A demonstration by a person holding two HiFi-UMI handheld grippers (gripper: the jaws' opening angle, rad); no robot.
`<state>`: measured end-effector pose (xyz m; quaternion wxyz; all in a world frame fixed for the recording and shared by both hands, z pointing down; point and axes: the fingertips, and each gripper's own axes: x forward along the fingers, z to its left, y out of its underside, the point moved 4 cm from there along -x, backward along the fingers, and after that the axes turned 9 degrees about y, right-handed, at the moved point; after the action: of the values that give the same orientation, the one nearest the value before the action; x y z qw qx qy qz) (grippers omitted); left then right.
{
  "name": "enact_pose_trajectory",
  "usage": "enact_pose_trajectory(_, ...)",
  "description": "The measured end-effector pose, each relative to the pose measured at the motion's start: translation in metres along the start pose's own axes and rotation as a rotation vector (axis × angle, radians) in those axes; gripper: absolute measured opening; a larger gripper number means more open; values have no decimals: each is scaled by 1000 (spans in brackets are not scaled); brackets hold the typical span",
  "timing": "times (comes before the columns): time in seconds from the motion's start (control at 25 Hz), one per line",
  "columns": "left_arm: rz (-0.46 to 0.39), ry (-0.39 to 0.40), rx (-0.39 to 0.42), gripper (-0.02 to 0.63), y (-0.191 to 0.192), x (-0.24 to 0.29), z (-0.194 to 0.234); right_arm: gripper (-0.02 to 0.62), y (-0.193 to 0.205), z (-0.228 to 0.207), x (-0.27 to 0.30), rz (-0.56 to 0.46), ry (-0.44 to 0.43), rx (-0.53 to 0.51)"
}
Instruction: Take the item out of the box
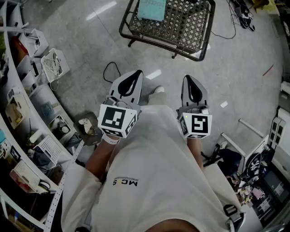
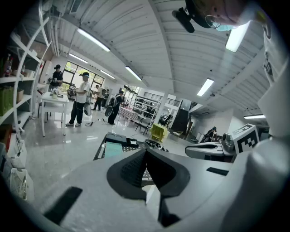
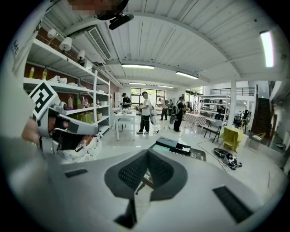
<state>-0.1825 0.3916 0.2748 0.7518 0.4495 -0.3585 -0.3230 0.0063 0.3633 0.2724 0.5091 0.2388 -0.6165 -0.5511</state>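
Note:
A teal flat box [image 1: 152, 8] lies on a black mesh table [image 1: 181, 27] across the floor, well ahead of both grippers. It also shows in the left gripper view, teal box [image 2: 113, 149], and small in the right gripper view, teal box [image 3: 161, 148]. I hold both grippers in front of my chest, pointing forward over the floor. My left gripper [image 1: 137, 72] [image 2: 146, 156] is shut with nothing in it. My right gripper [image 1: 188, 78] [image 3: 147, 158] is likewise shut and empty. Each shows in the other's view: right gripper [image 2: 213, 149], left gripper [image 3: 68, 127].
Shelves [image 1: 27, 113] crammed with white baskets and clutter run along my left. Cables [image 1: 111, 72] trail on the grey floor. More gear [image 1: 267, 172] is piled at my right. Several people [image 3: 146, 111] stand by tables far off in the hall.

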Motion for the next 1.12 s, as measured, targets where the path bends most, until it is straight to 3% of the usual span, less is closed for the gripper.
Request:
enact_pose_trajectory(0.32,-9,-23,70,25,28,-30,-97,15,17,-15,-90,-83,-39,-35)
enact_pose_trajectory(0.56,18,-10,76,25,53,-9,-179,15,40,-84,-148,-135,13,109)
enact_pose_trajectory(0.64,21,18,91,25,55,3,-203,15,51,-108,-167,-142,32,109)
enact_pose_trajectory(0.76,20,55,124,25,53,17,-224,15,63,-133,-183,-144,73,78)
enact_pose_trajectory(1.12,30,94,175,25,43,53,-257,15,75,-164,-197,-162,93,170)
